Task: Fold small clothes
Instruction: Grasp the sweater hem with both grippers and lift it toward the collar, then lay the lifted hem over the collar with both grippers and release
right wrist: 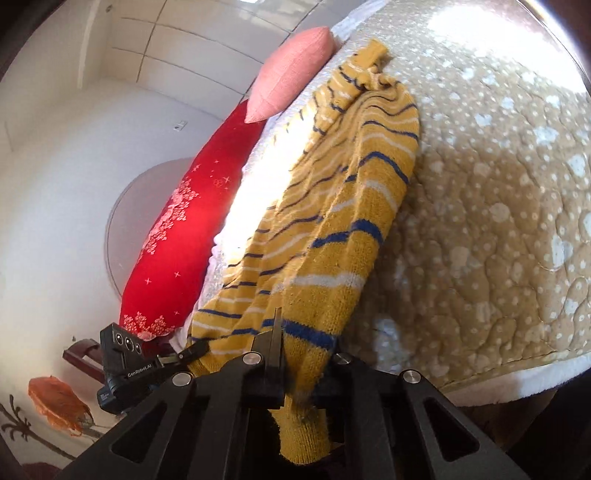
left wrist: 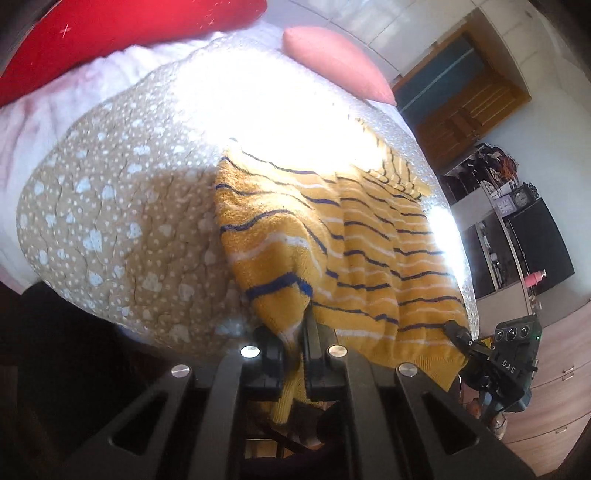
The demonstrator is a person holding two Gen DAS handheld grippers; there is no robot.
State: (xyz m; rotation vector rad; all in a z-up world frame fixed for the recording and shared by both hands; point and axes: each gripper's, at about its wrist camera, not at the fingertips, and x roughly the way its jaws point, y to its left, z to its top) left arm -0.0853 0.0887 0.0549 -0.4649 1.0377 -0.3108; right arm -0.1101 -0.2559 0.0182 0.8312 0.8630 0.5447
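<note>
A small yellow knit sweater (left wrist: 369,240) with blue and white stripes lies on a tan quilt with white dots (left wrist: 110,221). My left gripper (left wrist: 295,332) is shut on a folded edge of the sweater near its hem. The right gripper (left wrist: 461,336) shows at the sweater's other hem corner. In the right wrist view the sweater (right wrist: 332,221) stretches away over the quilt (right wrist: 480,221), and my right gripper (right wrist: 295,332) is shut on its near edge. The left gripper (right wrist: 192,350) shows at the left, closed on the hem.
A red pillow (left wrist: 92,33) and a pink pillow (left wrist: 332,59) lie at the far side of the bed. A wooden door (left wrist: 461,99), shelves and a black cabinet (left wrist: 543,243) stand to the right. The bed edge (right wrist: 498,384) is near the grippers.
</note>
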